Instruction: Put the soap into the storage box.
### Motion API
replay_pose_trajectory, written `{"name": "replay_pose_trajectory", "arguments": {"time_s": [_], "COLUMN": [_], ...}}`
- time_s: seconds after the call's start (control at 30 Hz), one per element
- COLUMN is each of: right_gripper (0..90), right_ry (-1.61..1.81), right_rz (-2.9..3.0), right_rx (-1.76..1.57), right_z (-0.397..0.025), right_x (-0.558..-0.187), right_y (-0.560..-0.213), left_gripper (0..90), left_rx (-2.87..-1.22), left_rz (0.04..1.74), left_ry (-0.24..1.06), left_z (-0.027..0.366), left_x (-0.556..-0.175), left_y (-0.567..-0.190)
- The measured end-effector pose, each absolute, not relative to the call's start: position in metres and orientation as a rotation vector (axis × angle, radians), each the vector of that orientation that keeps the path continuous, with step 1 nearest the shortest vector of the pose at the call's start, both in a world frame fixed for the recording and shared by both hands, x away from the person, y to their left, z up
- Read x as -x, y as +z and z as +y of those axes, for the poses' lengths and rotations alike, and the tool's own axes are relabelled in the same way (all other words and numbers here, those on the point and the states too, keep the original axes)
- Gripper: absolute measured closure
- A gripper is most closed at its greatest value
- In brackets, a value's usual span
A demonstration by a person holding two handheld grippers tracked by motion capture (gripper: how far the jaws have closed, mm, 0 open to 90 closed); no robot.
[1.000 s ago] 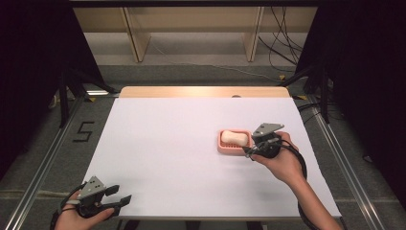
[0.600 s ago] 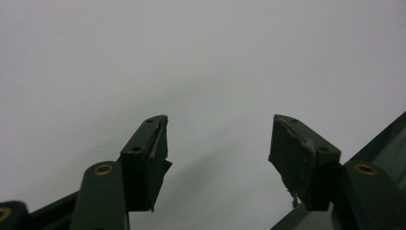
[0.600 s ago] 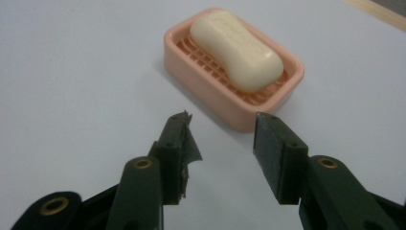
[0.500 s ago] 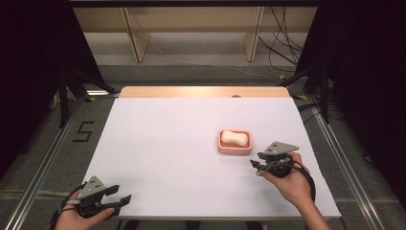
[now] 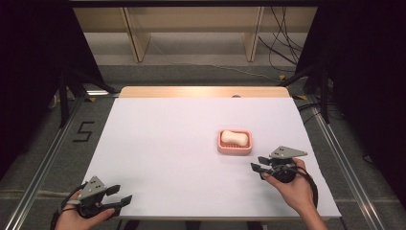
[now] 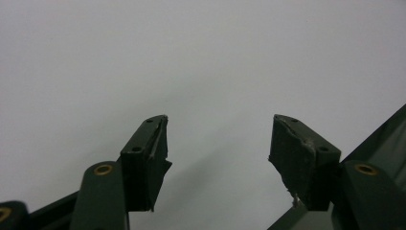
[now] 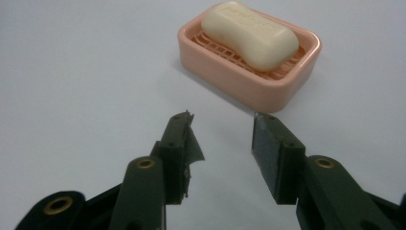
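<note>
A: Where is the soap point(image 5: 234, 138) logged?

B: The soap is seen lying in the pink dish point(image 5: 234, 149), lengthwise along it, resting on the slatted floor. In the right gripper view the same soap point(image 7: 249, 33) is seen set slightly off-centre toward the far wall of the dish point(image 7: 249, 84). The dish is placed flat on the white sheet point(image 5: 182, 143).

A: Right gripper point(image 5: 257, 163)?

B: It is held just beside the dish, on the near right side, not touching it. The jaws are pointed back toward the dish and are parted to a moderate gap; nothing is held between them. From its own camera the right gripper point(image 7: 222, 120) is seen with bare sheet between the tips and the dish just beyond them. Torn padding is noted on the inner face of one jaw.

A: Left gripper point(image 5: 119, 194)?

B: It is kept well apart from the dish, at the near left corner of the sheet. The jaws are spread wide and empty. In its own view the left gripper point(image 6: 219, 122) is seen over blank sheet point(image 6: 201, 57).
</note>
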State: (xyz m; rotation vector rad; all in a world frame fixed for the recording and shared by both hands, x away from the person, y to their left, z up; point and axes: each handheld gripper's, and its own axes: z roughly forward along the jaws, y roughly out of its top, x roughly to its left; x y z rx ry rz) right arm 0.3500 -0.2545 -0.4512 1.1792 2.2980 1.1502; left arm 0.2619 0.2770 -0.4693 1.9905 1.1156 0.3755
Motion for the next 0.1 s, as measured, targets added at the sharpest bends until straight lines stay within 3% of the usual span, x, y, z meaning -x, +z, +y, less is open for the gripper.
{"name": "replay_pose_trajectory", "arguments": {"time_s": [0.1], "right_gripper": [58.2], "right_ry": [1.135], "right_rz": [2.301], "right_rx": [-1.198], "right_z": [-0.2546], "right_x": [-0.3489], "right_y": [-0.4522], "left_gripper": [37.6], "left_rx": [-1.989], "left_rz": [1.118], "left_ry": [0.375], "left_z": [0.2770], "left_x": [-0.2620], "left_y": [-0.4694]}}
